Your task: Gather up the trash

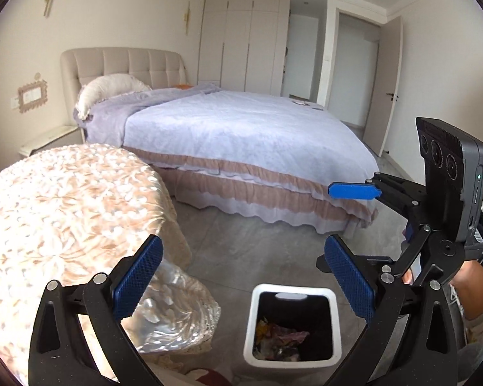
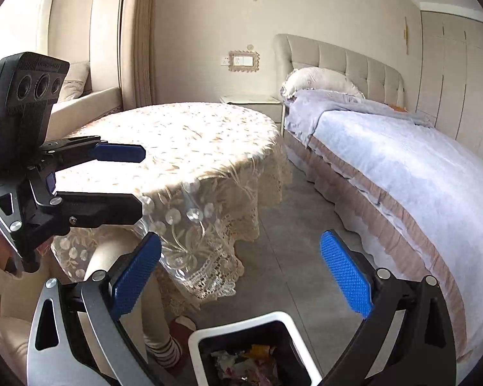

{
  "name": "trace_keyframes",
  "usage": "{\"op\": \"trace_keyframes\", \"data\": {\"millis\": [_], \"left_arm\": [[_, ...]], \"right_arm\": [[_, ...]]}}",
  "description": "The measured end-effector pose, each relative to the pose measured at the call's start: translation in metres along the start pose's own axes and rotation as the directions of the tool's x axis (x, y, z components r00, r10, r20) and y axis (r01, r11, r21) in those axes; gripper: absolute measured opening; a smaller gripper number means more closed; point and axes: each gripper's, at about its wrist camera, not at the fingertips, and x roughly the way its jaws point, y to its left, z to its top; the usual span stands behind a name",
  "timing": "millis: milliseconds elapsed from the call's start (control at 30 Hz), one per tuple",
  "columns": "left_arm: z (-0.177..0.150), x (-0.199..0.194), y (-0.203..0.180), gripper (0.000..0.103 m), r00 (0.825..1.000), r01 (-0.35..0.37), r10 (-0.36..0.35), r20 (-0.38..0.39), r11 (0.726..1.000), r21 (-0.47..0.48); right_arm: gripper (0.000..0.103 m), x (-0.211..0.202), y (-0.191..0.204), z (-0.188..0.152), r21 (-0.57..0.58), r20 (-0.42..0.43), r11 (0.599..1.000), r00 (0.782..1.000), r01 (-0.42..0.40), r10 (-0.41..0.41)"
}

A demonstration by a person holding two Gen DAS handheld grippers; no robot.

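A white-rimmed bin [image 1: 333, 321] with a dark inside stands on the grey floor below both grippers. Crumpled wrappers [image 1: 278, 341] lie at its bottom. My left gripper [image 1: 244, 276] hangs open above and just behind the bin, nothing between its blue pads. The right wrist view shows the same bin [image 2: 203, 334] at the lower edge, with colourful trash [image 2: 248, 362] inside. My right gripper [image 2: 241, 276] is wide open over it and holds nothing. Each gripper appears at the side of the other's view: the right one [image 1: 354, 225], the left one [image 2: 141, 180].
A round table with a lace cloth [image 2: 190, 148] stands left of the bin, its cloth hanging close to the floor. A bed with a lilac cover [image 1: 241, 135] fills the far side. A person's leg and striped sock [image 2: 167, 350] are beside the bin. A bedside cabinet [image 2: 251, 103] stands behind.
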Motion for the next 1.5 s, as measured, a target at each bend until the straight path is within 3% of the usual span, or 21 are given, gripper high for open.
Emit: {"op": "trace_keyframes", "data": {"millis": [200, 300, 367, 500, 733, 800, 900, 967, 1033, 1133, 1300, 1433, 1500], "left_arm": [[0.001, -0.047, 0.032, 0.098, 0.987, -0.149, 0.149, 0.063, 0.989, -0.009], [-0.002, -0.07, 0.05, 0.098, 0.975, -0.206, 0.208, 0.082, 0.978, -0.033], [-0.003, -0.084, 0.065, 0.098, 0.965, -0.239, 0.244, 0.098, 0.969, -0.068], [-0.008, -0.109, 0.097, 0.098, 0.933, -0.314, 0.334, 0.134, 0.937, -0.153], [-0.024, -0.144, 0.149, 0.098, 0.888, -0.402, 0.449, 0.101, 0.863, -0.305], [-0.028, -0.152, 0.16, 0.098, 0.862, -0.453, 0.501, 0.076, 0.83, -0.326], [-0.032, -0.167, 0.168, 0.098, 0.796, -0.553, 0.604, 0.047, 0.757, -0.349], [-0.032, -0.177, 0.169, 0.098, 0.765, -0.59, 0.642, 0.055, 0.732, -0.342], [-0.031, -0.186, 0.17, 0.098, 0.764, -0.588, 0.641, 0.066, 0.735, -0.338], [-0.03, -0.196, 0.172, 0.098, 0.79, -0.546, 0.607, 0.084, 0.76, -0.353], [-0.031, -0.205, 0.171, 0.098, 0.796, -0.51, 0.595, 0.115, 0.76, -0.402], [-0.032, -0.209, 0.165, 0.098, 0.77, -0.54, 0.625, 0.131, 0.747, -0.389], [-0.03, -0.21, 0.163, 0.098, 0.736, -0.585, 0.668, 0.114, 0.711, -0.39]], "right_arm": [[0.099, 0.034, 0.033, 0.036, -0.015, 0.001, 0.999, 0.999, -0.043, 0.043], [0.099, 0.044, 0.051, 0.055, -0.007, 0.039, 0.997, 0.996, -0.082, 0.083], [0.099, 0.052, 0.066, 0.069, -0.024, 0.063, 0.998, 0.996, -0.066, 0.067], [0.099, 0.06, 0.091, 0.089, -0.064, 0.107, 0.997, 0.993, -0.036, 0.042], [0.099, 0.076, 0.138, 0.11, -0.16, 0.143, 0.987, 0.99, 0.018, 0.005], [0.099, 0.079, 0.151, 0.114, -0.17, 0.145, 0.985, 0.989, 0.019, 0.006], [0.099, 0.081, 0.163, 0.121, -0.153, 0.167, 0.988, 0.986, -0.002, 0.028], [0.099, 0.081, 0.169, 0.127, -0.136, 0.189, 0.991, 0.982, 0.002, 0.024], [0.099, 0.082, 0.176, 0.134, -0.123, 0.191, 0.992, 0.981, -0.014, 0.038], [0.099, 0.087, 0.185, 0.141, -0.115, 0.178, 0.992, 0.982, -0.043, 0.063], [0.099, 0.093, 0.201, 0.145, -0.147, 0.156, 0.988, 0.985, -0.056, 0.079], [0.099, 0.092, 0.207, 0.146, -0.163, 0.158, 0.985, 0.983, -0.063, 0.089], [0.099, 0.093, 0.207, 0.146, -0.162, 0.154, 0.984, 0.984, -0.068, 0.093]]}}
